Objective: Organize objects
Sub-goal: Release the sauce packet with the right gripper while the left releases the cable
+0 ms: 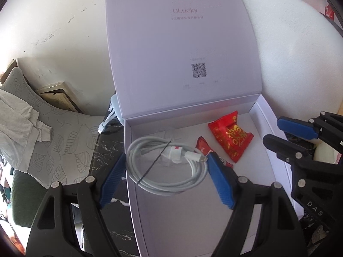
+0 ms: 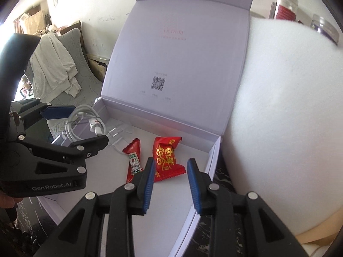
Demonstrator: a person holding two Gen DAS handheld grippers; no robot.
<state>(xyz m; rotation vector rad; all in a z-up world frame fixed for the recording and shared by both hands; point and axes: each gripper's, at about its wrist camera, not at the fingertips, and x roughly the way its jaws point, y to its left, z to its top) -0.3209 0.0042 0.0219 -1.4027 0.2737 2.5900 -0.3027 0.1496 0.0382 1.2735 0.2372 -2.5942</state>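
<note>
A: Left wrist view first. What sits nearest?

B: The left tongs (image 1: 166, 177), released, with the blue pads spread wide. They hover over the left end of the white gift box (image 1: 193, 218), one pad outside its left wall above the black marble desk (image 1: 109, 150), the other inside.

A: And between the pads?

B: The coiled white charging cable (image 1: 165, 169), bound with a thin black tie, lying on the box floor.

A: Beyond it?

B: A red ketchup sachet (image 1: 203, 146) just right of the cable's plug, partly hidden by the inner pad. Just past that lies a red snack packet (image 1: 230, 136) with gold lettering. Both are on the box floor.

A: The right tongs?

B: In their own view the right tongs (image 2: 170, 185) are also released, empty, over the right part of the box with the snack packet just ahead of the tips.

A: Farthest back?

B: The box's lid (image 1: 182, 47) stands upright, showing a QR code. A white foam block (image 2: 285, 117) is beside the box on the right, with jars (image 2: 285, 5) behind it.
</note>
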